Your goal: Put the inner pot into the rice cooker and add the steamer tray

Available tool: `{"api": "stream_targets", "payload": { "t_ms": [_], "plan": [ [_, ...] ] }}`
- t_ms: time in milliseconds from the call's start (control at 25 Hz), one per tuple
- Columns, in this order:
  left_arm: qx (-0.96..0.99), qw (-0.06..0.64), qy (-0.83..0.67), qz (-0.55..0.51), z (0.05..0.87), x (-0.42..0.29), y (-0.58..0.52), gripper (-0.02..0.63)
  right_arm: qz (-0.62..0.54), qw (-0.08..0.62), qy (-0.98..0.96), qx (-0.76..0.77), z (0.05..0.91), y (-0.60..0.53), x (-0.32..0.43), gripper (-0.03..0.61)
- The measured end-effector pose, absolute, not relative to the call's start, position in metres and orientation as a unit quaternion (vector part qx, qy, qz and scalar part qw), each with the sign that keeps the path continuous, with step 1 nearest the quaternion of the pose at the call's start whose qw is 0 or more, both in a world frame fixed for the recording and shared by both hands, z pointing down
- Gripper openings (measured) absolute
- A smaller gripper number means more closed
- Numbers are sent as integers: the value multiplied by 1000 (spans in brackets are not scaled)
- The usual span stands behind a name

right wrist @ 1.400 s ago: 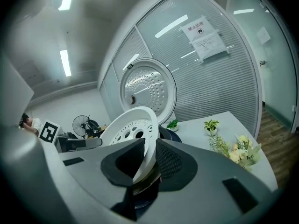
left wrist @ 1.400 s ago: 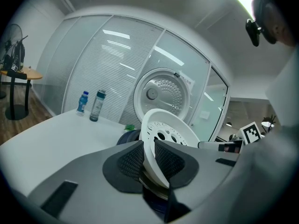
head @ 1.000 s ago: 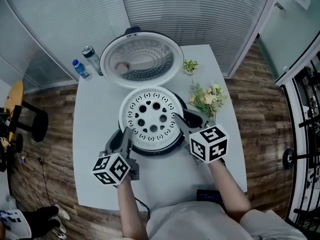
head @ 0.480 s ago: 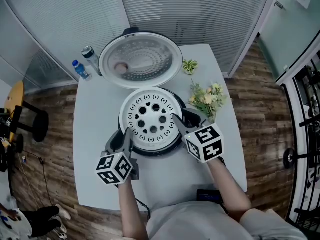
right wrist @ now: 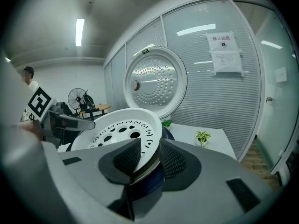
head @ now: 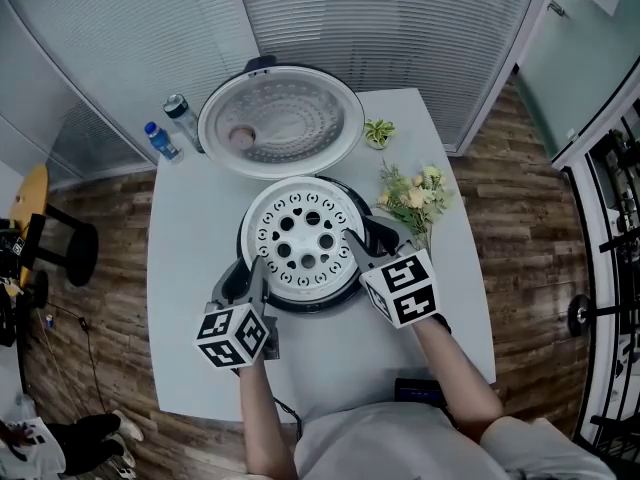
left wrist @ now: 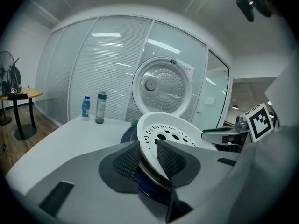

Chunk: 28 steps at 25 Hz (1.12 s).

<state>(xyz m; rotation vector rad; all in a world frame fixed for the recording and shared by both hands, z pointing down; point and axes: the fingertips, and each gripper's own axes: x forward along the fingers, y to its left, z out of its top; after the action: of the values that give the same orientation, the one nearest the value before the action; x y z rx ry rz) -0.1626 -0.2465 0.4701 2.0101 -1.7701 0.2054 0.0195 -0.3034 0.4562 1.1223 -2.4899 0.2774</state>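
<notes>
White worktop (head: 190, 298) | rice cooker (head: 310, 305) at centre, lid raised | steamer tray (head: 300, 240) seated on cooker's mouth | left hand-held gripper (head: 252, 268), right hand-held gripper (head: 352, 240): jaws opening, tray rim between each pair

1. left hand-held gripper (head: 256, 268): grey moulded shell; two jaws faced with dark mesh-textured pads (left wrist: 126, 161); white cube (head: 232, 336) with black square markers at the rear. Jaws opening, steamer tray (head: 300, 261) rim between them.
2. right hand-held gripper (head: 352, 240): same shell, pads and marker cube. Jaws opening, same rim between them.
3. Person: light grey top (head: 370, 440); forearms uncovered.
</notes>
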Motion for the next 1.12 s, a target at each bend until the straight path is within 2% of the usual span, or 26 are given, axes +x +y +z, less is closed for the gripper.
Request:
{"api": "stream_targets", "payload": {
  "t_ms": [240, 440, 760, 880, 1040, 1120],
  "plan": [
    [724, 217, -649, 85, 472, -164, -243, 111, 77, 210, -884, 410, 458, -300, 19, 120],
    [711, 178, -665, 144, 475, -170, -246, 115, 66, 223, -878, 419, 458, -303, 15, 117],
    [713, 182, -663, 137, 475, -169, -247, 115, 71, 212, -878, 423, 458, -306, 19, 117],
    [714, 180, -664, 129, 469, -168, -244, 114, 80, 185, -882, 425, 449, -301, 25, 117],
    [719, 177, -664, 106, 460, -161, -236, 96, 162, 111, -887, 418, 443, -292, 42, 115],
    [723, 177, -660, 98, 457, -155, -231, 83, 180, 94, -886, 418, 441, -286, 53, 94]
  ]
}}
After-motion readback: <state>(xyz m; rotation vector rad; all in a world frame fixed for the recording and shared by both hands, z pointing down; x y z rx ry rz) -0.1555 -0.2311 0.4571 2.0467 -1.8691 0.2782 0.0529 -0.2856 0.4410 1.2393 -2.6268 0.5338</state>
